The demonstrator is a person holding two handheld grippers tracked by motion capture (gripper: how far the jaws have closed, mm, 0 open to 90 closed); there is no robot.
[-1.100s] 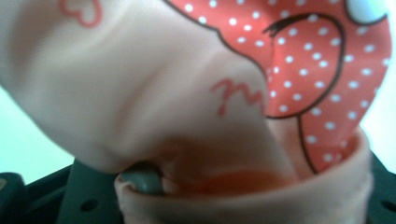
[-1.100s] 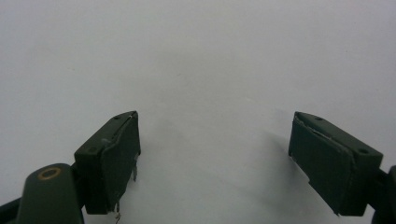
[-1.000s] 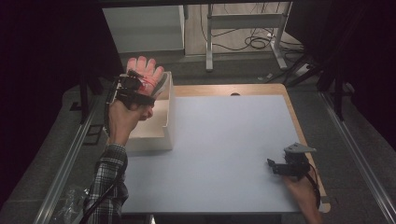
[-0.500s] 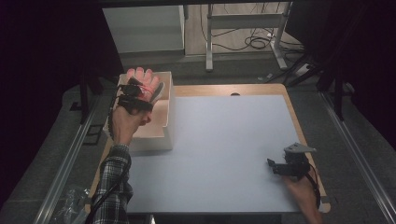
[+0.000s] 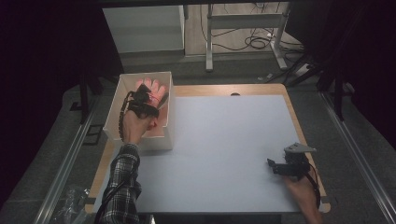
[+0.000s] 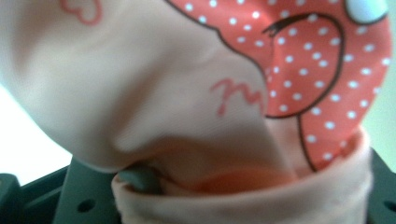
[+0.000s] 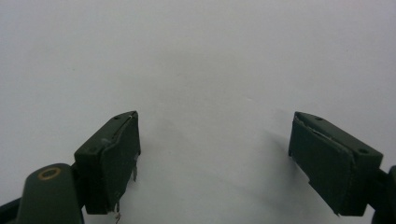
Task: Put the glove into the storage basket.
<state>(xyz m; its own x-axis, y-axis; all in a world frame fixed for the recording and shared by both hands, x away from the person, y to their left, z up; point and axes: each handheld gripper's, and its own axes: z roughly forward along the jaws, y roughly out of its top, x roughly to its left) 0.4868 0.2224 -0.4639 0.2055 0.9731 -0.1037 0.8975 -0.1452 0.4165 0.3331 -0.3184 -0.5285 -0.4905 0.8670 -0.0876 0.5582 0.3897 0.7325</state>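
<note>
Left gripper [image 5: 148, 95] has its jaws clamped on the pink polka-dot cloth [image 6: 196, 93] right over the white box [image 5: 122, 88] at 10 o'clock, probably to drop it in, while the right gripper [image 5: 275, 166] idles wide open on the worktop [image 5: 224, 140] at 4 o'clock.

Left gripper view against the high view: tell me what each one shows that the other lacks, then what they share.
Left gripper view: the print on the pink cloth, a white-dotted red patch and red scribble.

High view: the white box under the cloth, the pale table mat, and the right claw low over the mat's near right corner.

Both: the pink cloth held by the left claw.
</note>
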